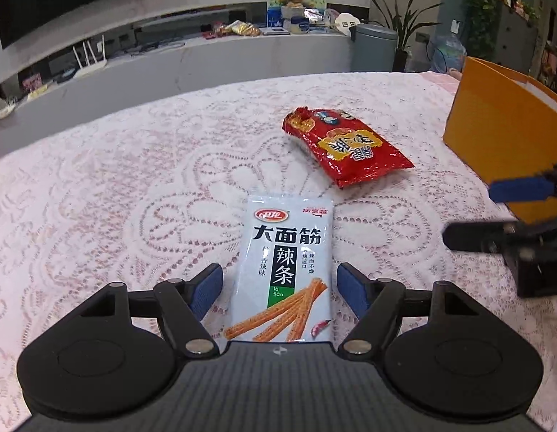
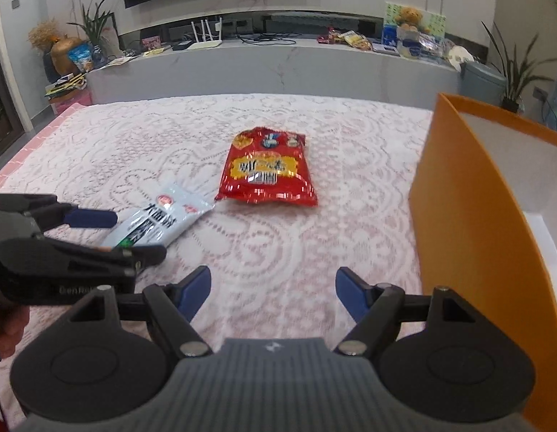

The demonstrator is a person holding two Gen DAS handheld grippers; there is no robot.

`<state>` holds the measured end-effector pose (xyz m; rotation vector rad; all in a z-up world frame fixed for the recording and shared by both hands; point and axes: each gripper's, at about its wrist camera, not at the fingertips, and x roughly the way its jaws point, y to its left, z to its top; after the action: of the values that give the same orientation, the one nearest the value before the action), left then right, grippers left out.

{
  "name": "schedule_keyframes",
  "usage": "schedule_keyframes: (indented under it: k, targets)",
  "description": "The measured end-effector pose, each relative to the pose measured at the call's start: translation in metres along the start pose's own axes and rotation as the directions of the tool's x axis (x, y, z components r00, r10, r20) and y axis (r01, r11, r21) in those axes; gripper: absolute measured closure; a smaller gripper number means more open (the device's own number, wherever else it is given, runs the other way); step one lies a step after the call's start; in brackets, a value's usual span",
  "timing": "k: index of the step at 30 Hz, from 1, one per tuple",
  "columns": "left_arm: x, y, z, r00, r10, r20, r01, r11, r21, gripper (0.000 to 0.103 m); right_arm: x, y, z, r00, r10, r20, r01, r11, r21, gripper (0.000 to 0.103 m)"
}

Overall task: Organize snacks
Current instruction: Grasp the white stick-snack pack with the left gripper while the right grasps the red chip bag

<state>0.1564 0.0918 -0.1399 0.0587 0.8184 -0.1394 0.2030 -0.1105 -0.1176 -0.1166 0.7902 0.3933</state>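
Note:
A white latiao snack packet (image 1: 282, 270) lies flat on the lace tablecloth, its near end between the fingers of my open left gripper (image 1: 278, 289); the pads do not touch it. It also shows in the right wrist view (image 2: 159, 221), partly behind the left gripper (image 2: 112, 235). A red snack bag (image 1: 345, 145) lies farther out, also in the right wrist view (image 2: 267, 171). My right gripper (image 2: 273, 293) is open and empty above bare cloth, and shows at the right edge of the left wrist view (image 1: 469, 212).
An orange box (image 1: 501, 133) stands open at the table's right side, close beside my right gripper (image 2: 472, 223). The pink lace cloth (image 2: 141, 144) covers the table. Beyond it run a grey counter (image 2: 278, 68) with clutter and a bin (image 1: 373, 46).

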Motion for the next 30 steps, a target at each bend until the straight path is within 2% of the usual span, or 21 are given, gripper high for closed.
schedule_keyframes:
  k: [6, 8, 11, 13, 18, 21, 24, 30]
  targets:
    - [0.003, -0.003, 0.007, 1.0, -0.011, -0.019, 0.011, 1.0, -0.009, 0.014, 0.016, 0.0, 0.013, 1.0, 0.01, 0.009, -0.01, 1.0, -0.007, 0.028]
    - [0.003, -0.005, 0.008, 1.0, -0.011, -0.014, 0.011, 1.0, 0.007, 0.022, 0.02, 0.002, 0.014, 1.0, 0.013, 0.004, -0.013, 1.0, -0.019, 0.028]
    - [0.001, -0.008, 0.008, 1.0, -0.002, -0.005, 0.002, 1.0, 0.011, 0.042, 0.022, 0.003, 0.018, 1.0, 0.009, 0.007, -0.009, 1.0, -0.024, 0.028]
    - [-0.001, -0.009, 0.008, 1.0, 0.005, -0.003, -0.005, 1.0, 0.021, 0.045, 0.023, 0.004, 0.021, 1.0, 0.012, 0.015, -0.011, 1.0, -0.026, 0.028]
    - [-0.004, -0.007, 0.011, 1.0, 0.028, 0.011, -0.028, 0.999, 0.021, 0.047, 0.03, 0.011, 0.033, 1.0, 0.007, 0.027, -0.005, 0.996, -0.085, 0.024]
    - [-0.012, 0.002, 0.018, 0.998, 0.042, 0.046, -0.041, 0.999, -0.018, 0.048, 0.038, 0.016, 0.043, 0.999, 0.001, 0.039, 0.003, 0.994, -0.111, 0.022]
    - [-0.01, 0.015, 0.025, 0.997, 0.062, 0.042, -0.059, 0.996, -0.069, 0.048, 0.05, 0.018, 0.054, 0.999, -0.006, 0.041, 0.01, 0.995, -0.098, 0.008]
    - [-0.003, 0.03, 0.035, 0.996, 0.085, 0.041, -0.079, 0.988, -0.13, 0.048, 0.084, 0.019, 0.075, 1.0, -0.029, 0.008, 0.029, 0.997, -0.065, 0.008]
